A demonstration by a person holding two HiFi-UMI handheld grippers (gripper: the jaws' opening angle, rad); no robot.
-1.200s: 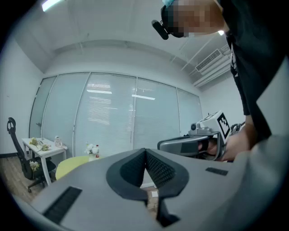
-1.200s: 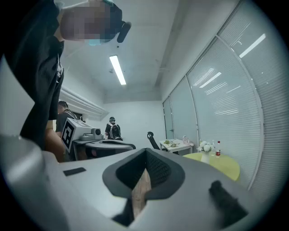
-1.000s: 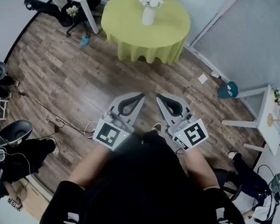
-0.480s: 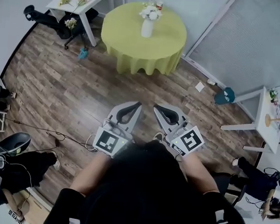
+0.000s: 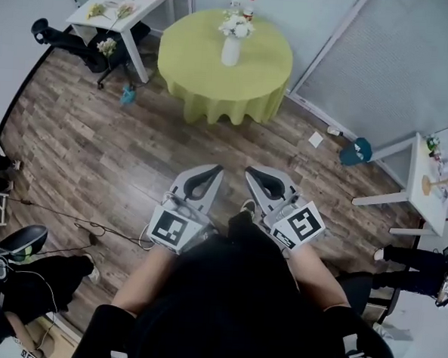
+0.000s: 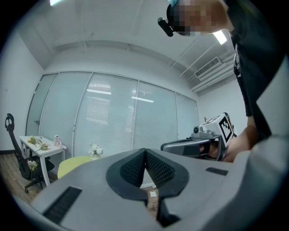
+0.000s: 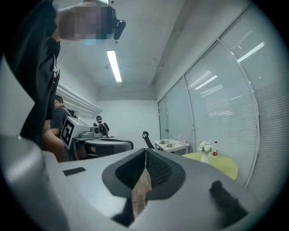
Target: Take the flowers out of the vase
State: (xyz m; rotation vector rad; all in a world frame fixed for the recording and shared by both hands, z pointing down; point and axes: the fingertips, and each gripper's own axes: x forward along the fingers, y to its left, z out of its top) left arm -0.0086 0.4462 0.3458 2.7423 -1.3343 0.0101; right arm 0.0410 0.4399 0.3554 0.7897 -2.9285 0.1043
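Now the left gripper [image 5: 215, 169] and right gripper [image 5: 252, 171] are pressed together and empty, likely since the vase [image 5: 230, 51] with flowers [image 5: 237, 27] stands far off.

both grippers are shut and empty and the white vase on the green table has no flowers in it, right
Not quite: the vase holds white flowers, as the head view shows. The rest stands: it is on the green table, and the left gripper and right gripper are shut and empty.
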